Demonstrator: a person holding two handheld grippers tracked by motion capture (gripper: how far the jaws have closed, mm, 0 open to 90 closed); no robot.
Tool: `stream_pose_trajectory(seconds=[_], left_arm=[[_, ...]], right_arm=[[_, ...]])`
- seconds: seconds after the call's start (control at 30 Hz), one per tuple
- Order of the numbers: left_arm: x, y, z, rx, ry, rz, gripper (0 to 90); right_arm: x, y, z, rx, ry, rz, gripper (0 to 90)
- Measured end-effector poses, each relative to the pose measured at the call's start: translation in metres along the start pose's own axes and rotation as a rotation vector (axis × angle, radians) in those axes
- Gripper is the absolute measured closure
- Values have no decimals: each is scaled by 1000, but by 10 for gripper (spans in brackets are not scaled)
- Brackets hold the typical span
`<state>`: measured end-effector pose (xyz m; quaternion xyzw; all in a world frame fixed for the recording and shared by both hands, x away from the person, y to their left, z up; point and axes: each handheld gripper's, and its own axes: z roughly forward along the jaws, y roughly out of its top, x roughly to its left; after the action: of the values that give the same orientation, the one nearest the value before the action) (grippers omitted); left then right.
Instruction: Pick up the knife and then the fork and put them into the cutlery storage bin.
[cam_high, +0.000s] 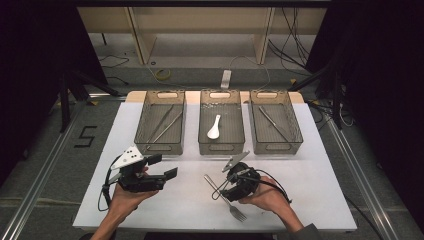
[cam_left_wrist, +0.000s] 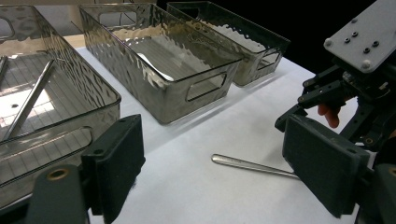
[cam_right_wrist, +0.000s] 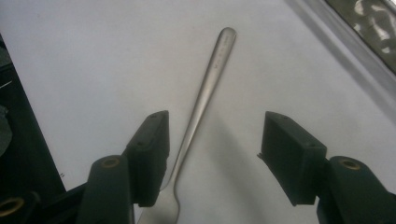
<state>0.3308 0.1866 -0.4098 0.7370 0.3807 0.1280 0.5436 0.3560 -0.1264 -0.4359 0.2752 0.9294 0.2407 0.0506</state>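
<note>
White sheeting covers the table (cam_high: 310, 165), with dark floor, cables and wooden furniture legs beyond its far edge. Three smoky clear plastic bins stand in a row along the far side: the left bin (cam_high: 160, 122) holds long metal utensils, the middle bin (cam_high: 221, 125) a white spoon (cam_high: 214, 127), the right bin (cam_high: 276, 125) another long metal piece. On the near side of the sheet lies a fork (cam_right_wrist: 201, 107), tines toward the person and handle angled toward the bins, well apart from all three.

Over the fork sits the right gripper (cam_right_wrist: 212, 158), held low with its jaws astride the handle: one pad is just beside the shaft near the neck, the other stands off with bare sheet between, so the jaws are partly open and nothing is clamped. From the high view the right hand (cam_high: 272, 197) covers part of the fork's middle.

To the left, the left gripper (cam_high: 162, 167) is held above the sheet, jaws wide apart and empty, aimed across toward the fork and the bins. Nothing lies between the fork and the bins but open sheet
</note>
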Motion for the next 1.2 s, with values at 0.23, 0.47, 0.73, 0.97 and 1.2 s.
stream_pose_trajectory(seconds=[0.23, 0.47, 0.73, 0.97, 1.2], left_arm=[[-1, 0, 0, -1, 0, 1, 200], [-1, 0, 0, 2, -1, 4, 199], [-1, 0, 0, -4, -1, 4, 200], [-1, 0, 0, -5, -3, 7, 199], [-1, 0, 0, -5, -6, 12, 198]], right_arm=[[2, -2, 9, 29, 7, -16, 483], [6, -2, 14, 53, 4, -29, 530], [6, -5, 19, 76, 14, -35, 566], [7, -5, 22, 95, 24, -48, 608], [7, -5, 24, 106, 23, -63, 644]])
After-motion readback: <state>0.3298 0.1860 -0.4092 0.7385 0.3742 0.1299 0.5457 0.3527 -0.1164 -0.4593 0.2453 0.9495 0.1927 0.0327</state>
